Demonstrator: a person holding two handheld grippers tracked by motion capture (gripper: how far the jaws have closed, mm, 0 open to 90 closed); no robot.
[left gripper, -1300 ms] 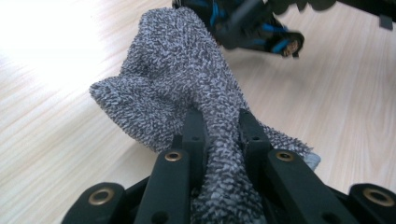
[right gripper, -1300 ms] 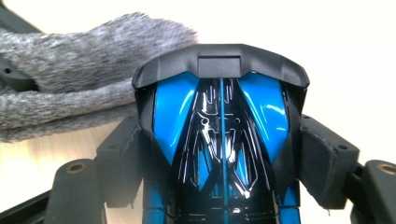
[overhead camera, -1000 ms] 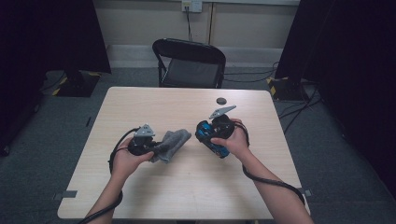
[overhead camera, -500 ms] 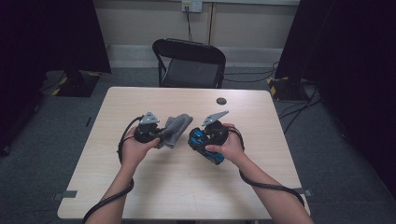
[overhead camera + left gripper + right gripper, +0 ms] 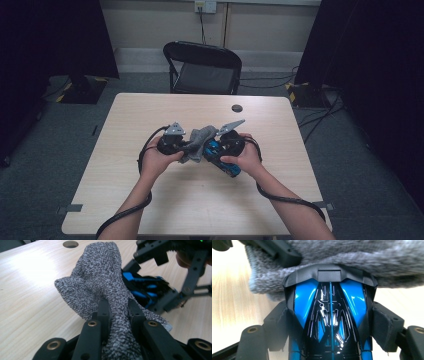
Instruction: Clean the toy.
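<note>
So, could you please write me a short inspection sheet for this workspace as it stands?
Surface: light wooden table, round hole near the far edge.
Job's things: grey knitted cloth; blue and black toy car, its nose against the cloth.
Clutter: nothing seen.
Grippers: left tongs shut on the cloth; right tongs shut on the car.
Cables: black, trailing past both forearms.
Surroundings: black folding chair, dark curtains, grey carpet.

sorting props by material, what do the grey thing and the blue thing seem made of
The grey sock looks like knitted fabric, matte: speckled weave, soft folds where the left gripper pinches it. The blue toy car in the right gripper looks like hard glossy plastic, with sharp reflections on its shell.
</note>
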